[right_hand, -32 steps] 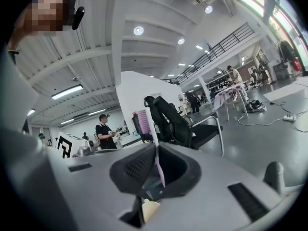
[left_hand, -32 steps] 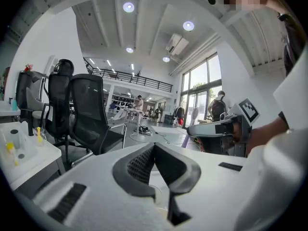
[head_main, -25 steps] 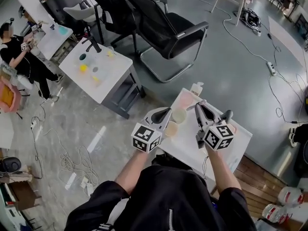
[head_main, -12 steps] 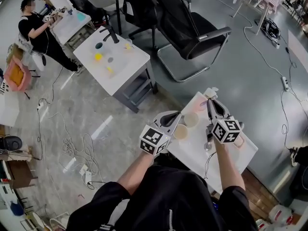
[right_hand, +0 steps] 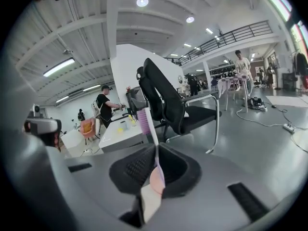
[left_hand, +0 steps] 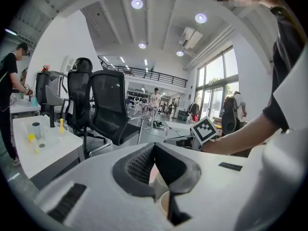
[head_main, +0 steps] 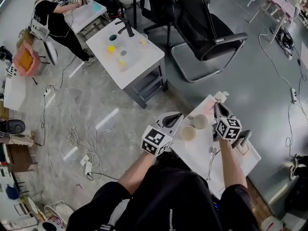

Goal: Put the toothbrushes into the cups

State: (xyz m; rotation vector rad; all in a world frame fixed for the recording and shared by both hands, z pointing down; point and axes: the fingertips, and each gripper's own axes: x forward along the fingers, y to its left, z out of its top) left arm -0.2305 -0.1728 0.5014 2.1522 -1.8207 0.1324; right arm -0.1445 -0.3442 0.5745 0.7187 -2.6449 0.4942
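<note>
My right gripper is shut on a toothbrush with a pink and white handle. Its purple bristle head sticks up and forward past the jaws. In the head view this gripper hovers over the small white table, just right of the two cups. A pale cup and a tan cup stand side by side, both upright. My left gripper is at the table's left edge beside the cups. Its jaws meet at the tips with nothing between them, and the cups show just below.
A white pump bottle stands at the table's far corner. A small round object lies near my right forearm. A black office chair and a second white table with small items stand beyond. Cables lie on the floor at left.
My right gripper has come down with the toothbrush and now sits lower, to the right of the cups. The left gripper has shifted a little toward the table edge.
</note>
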